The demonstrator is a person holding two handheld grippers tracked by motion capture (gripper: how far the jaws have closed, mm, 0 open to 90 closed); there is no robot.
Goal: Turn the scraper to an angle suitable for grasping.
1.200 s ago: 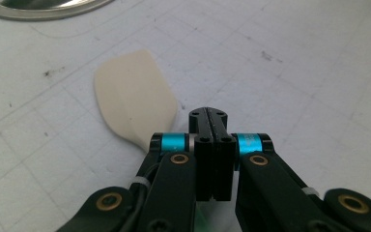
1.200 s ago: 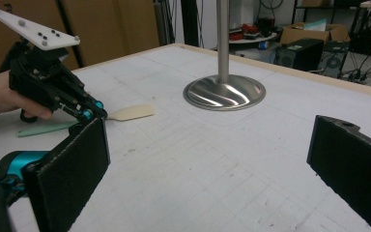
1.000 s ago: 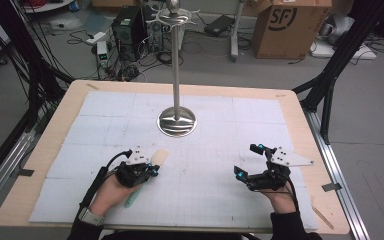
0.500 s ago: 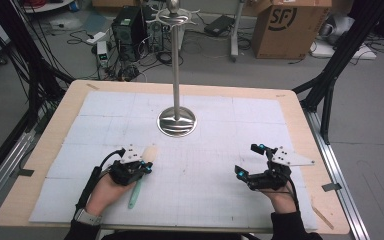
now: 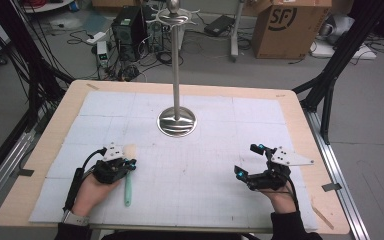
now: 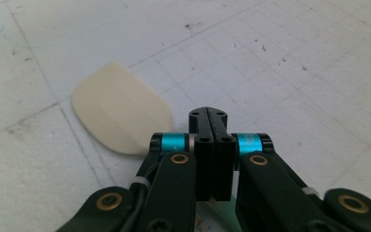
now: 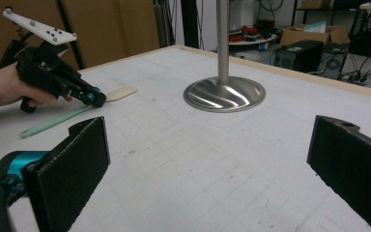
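While the left gripper (image 5: 128,163) hangs just over the spatula (image 5: 128,185), its jaws are pressed flat together with nothing between them, as the left gripper view shows plainly. That spatula, with a pale green handle and a cream blade (image 6: 121,113), lies flat on the white gridded mat (image 5: 205,170) that covers the desk (image 5: 300,107), on the near left side of the steel stand (image 5: 177,120); its blade points toward the stand's round base and its handle runs back toward the person. From the stand, the closed jaw tips sit just beside the near edge of the blade, over the neck where blade meets handle; whether they touch it cannot be told. The right gripper (image 5: 247,160) rests on the near right side of the stand, well apart from the spatula, its jaws spread wide and empty, facing the stand's base.
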